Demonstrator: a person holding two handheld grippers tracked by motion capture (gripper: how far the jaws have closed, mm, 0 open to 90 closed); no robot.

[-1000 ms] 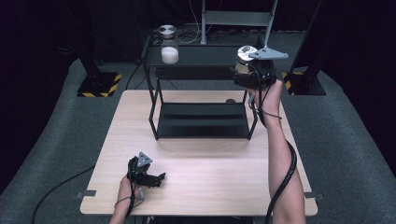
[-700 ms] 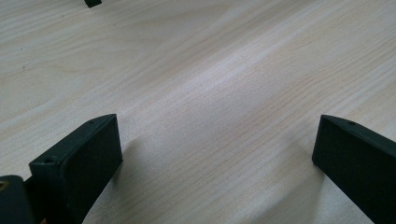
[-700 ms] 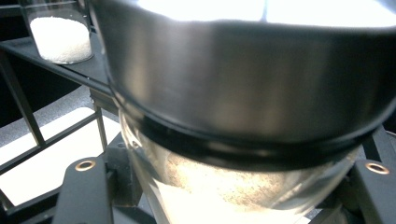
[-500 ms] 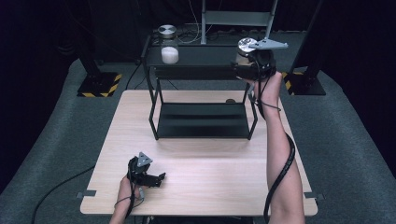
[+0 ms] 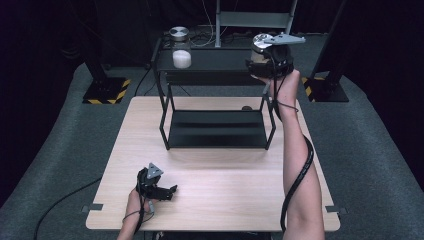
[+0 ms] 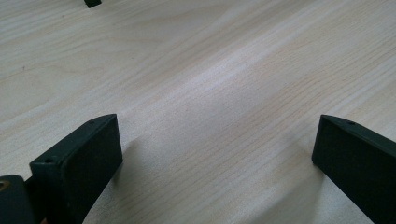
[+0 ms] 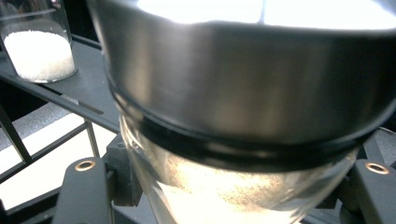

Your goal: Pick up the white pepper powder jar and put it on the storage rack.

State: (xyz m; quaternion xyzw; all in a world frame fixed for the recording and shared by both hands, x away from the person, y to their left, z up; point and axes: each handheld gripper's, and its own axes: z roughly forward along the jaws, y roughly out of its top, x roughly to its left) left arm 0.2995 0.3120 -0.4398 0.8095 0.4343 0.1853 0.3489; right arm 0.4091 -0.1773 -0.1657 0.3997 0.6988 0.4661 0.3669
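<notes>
Right tongs [image 7: 224,186] clamp a steel-lidded glass jar [image 7: 243,121] of pale powder.

You see a glass jar [image 7: 243,186] with a wide metal lid [image 7: 243,79], upright, holding pale granules, raised at the shelf's [image 5: 210,62] right end.

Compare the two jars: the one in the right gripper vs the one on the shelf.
The held jar is clamped in the right gripper above the rack's right end; the shelf jar stands free at the top shelf's left end. The held jar's contents look brownish and speckled, the shelf jar's plain white. Both are clear glass with metal lids.
</notes>
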